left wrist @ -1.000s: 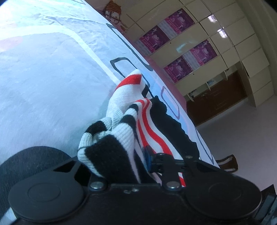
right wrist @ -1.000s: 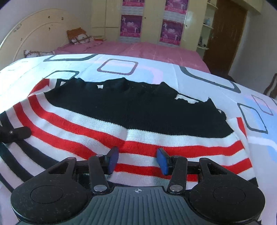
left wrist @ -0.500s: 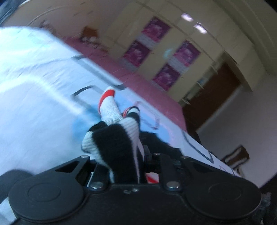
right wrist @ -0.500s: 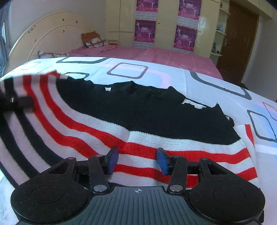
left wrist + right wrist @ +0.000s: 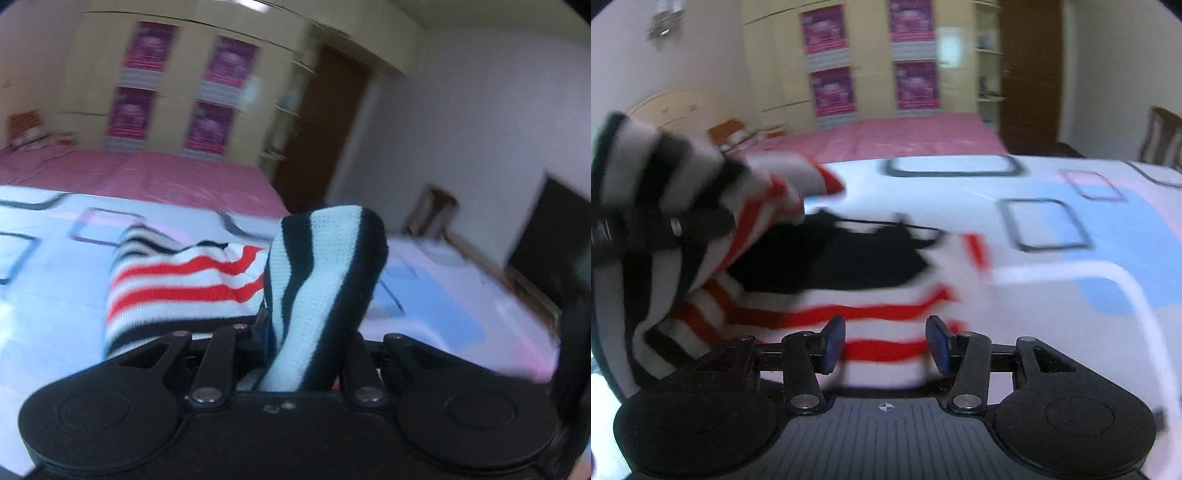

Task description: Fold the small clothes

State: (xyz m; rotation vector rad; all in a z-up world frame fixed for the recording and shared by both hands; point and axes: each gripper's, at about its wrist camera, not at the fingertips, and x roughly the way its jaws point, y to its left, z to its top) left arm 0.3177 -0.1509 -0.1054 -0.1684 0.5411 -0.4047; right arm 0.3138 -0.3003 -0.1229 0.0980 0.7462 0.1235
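- Looking along the left wrist view first: the left gripper (image 5: pixel 303 354) is clamped on a bunched fold of the striped knit sweater (image 5: pixel 325 280), and the black-and-white band stands straight up from between its jaws toward twelve o'clock. Those jaws have just been closing a little further on the fabric between them. The rest of the sweater trails off toward ten o'clock, red and white stripes running down onto the patterned bedspread (image 5: pixel 55 295).
- From the right wrist view: the right gripper (image 5: pixel 885 345) hovers with its blue pads (image 5: pixel 833 341) apart and nothing pinched between them. Whether they touch the knit below I cannot tell through the blur. The sweater (image 5: pixel 849 288) lies directly ahead at twelve o'clock on the bedspread (image 5: pixel 1089 251), its long axis running nine to three, the black panel beyond the red stripes.
- At nine to ten o'clock in this same view the left gripper (image 5: pixel 676 229) holds the sweater's left end lifted off the bed, draped over toward the middle.
- My reading: the fold runs from nine toward three, carried by the left hand. The right hand is nearer the flat near hem and is best placed to pin it while the lifted side comes across.
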